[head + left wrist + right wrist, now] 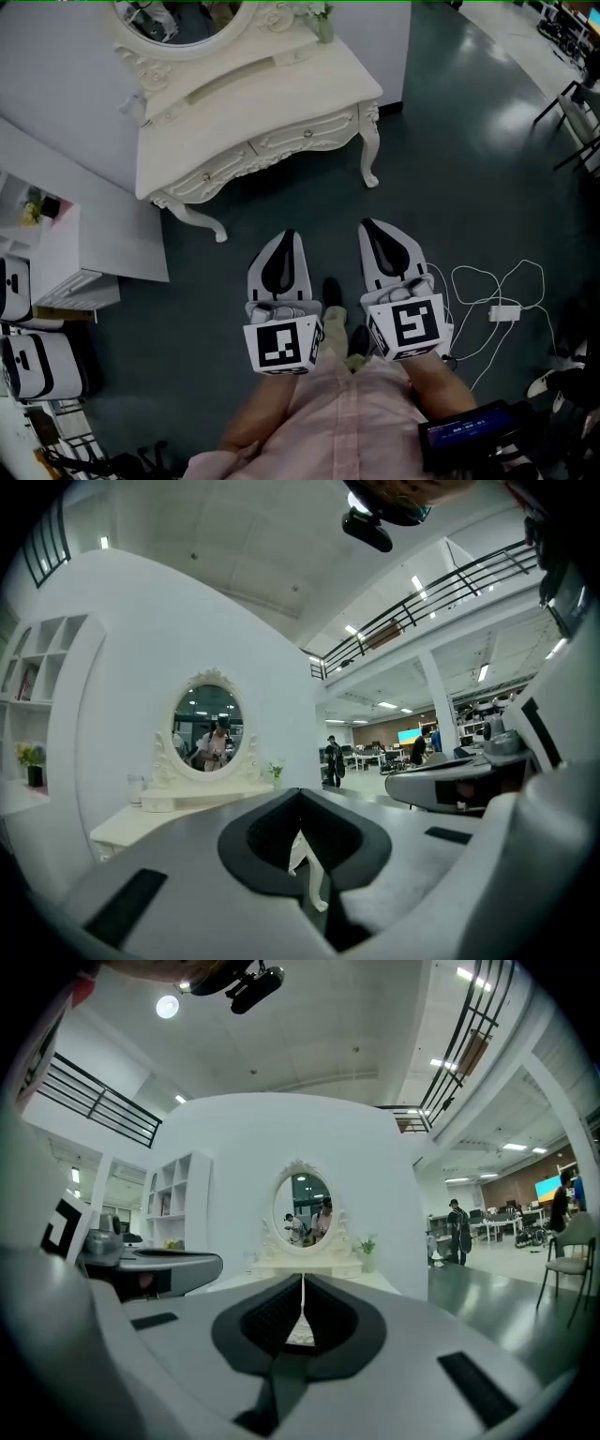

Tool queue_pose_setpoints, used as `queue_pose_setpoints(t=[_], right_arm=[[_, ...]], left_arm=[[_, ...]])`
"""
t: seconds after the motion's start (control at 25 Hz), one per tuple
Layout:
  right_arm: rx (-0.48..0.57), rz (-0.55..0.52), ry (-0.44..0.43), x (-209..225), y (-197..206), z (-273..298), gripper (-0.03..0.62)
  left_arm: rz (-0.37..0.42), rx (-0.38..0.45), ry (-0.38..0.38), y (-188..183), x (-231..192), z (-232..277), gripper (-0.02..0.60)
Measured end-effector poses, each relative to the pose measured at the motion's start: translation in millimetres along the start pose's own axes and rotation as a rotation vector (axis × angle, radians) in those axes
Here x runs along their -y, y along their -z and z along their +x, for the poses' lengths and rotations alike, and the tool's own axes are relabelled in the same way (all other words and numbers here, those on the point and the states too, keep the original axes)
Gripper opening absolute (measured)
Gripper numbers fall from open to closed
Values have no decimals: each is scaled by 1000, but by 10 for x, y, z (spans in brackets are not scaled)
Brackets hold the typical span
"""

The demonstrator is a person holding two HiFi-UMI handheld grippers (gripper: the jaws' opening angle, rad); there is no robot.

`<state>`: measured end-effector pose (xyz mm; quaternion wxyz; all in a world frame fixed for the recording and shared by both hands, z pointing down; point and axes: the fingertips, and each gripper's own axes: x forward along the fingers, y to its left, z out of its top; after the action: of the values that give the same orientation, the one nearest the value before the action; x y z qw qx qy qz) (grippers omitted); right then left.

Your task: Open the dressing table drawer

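Observation:
The cream dressing table [262, 103] stands ahead of me against a white wall, with an oval mirror [187, 23] on top. Its front carries two carved drawers, one on the left [208, 174] and one on the right [305, 134], both pushed in, each with a small knob. My left gripper [288, 234] and right gripper [367, 225] are side by side over the floor, well short of the table, pointing level toward it. Both are shut with nothing held. The left gripper view shows the left gripper [300, 794] before the mirror [208, 726]. In the right gripper view, the right gripper [302, 1279] lines up under the mirror [306, 1206].
A white shelf unit [56, 253] stands to the left of the table. White cables with an adapter [502, 311] lie on the dark floor at the right. Chairs [577, 112] stand at the far right. A small potted plant [323, 23] sits on the tabletop.

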<state>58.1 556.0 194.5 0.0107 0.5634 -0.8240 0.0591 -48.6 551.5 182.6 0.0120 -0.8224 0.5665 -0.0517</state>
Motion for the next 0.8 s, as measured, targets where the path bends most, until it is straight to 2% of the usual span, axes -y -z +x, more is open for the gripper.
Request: queue_pose_setpoints(t=[0.32,0.8], right_arm=[[-22,22,23,208,35,689,20],[42,-3,47,349,-380,1722,20]], left_arm=[[-23,2,22,51,-337,702,21],[-9,90,58,-295,-919,1639,21]])
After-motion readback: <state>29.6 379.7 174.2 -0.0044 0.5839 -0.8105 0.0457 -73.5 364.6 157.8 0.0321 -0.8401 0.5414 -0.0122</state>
